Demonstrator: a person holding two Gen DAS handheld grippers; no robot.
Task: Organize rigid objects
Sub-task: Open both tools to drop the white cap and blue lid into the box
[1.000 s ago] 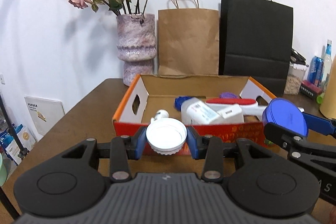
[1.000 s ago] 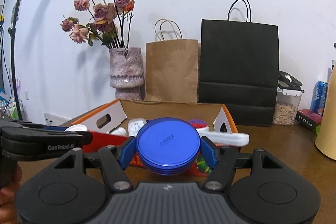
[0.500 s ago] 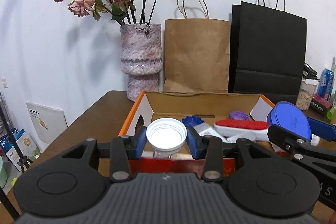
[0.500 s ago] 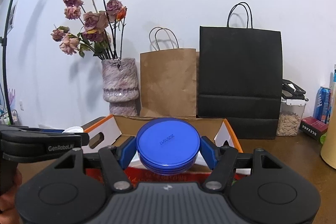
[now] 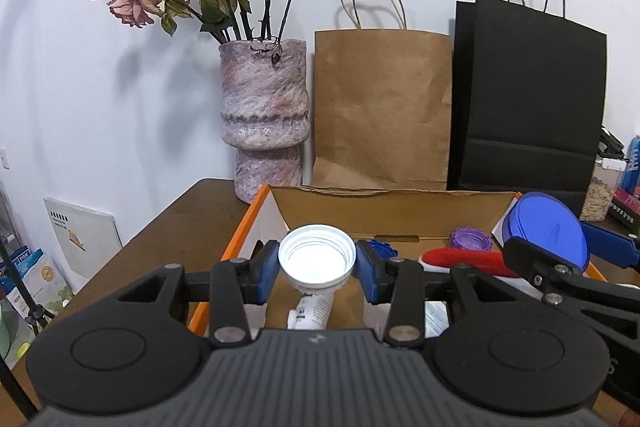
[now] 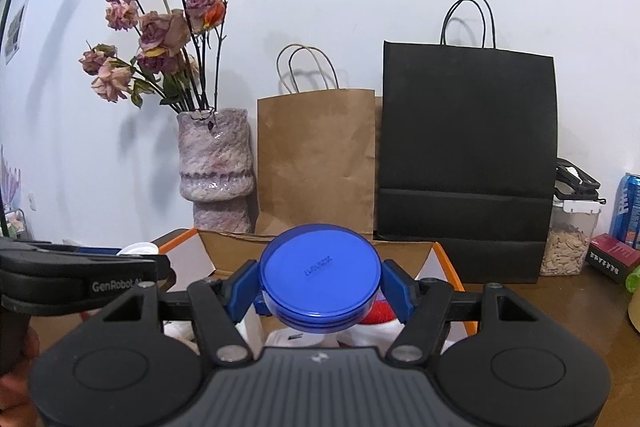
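Note:
My left gripper (image 5: 317,269) is shut on a white screw cap (image 5: 317,261), open side toward the camera, held over the left part of an orange cardboard box (image 5: 240,227). My right gripper (image 6: 319,287) is shut on a round blue lid (image 6: 319,275), held over the box's right part (image 6: 446,259); the lid also shows in the left wrist view (image 5: 548,231). Inside the box lie a white tube (image 5: 310,311), a red brush (image 5: 468,259), a purple cap (image 5: 470,239) and a blue cap (image 5: 378,247).
Behind the box stand a mottled vase (image 5: 264,119) with dried roses, a brown paper bag (image 5: 382,107) and a black paper bag (image 5: 528,95). At the right are a clear jar of nuts (image 6: 568,239), a blue can (image 6: 630,207) and a red packet (image 6: 614,257). The wooden table's left edge (image 5: 160,219) is near.
Both grippers have moved forward and up over the box with their caps held. The box has slid lower in both views and the vase and bags look closer.

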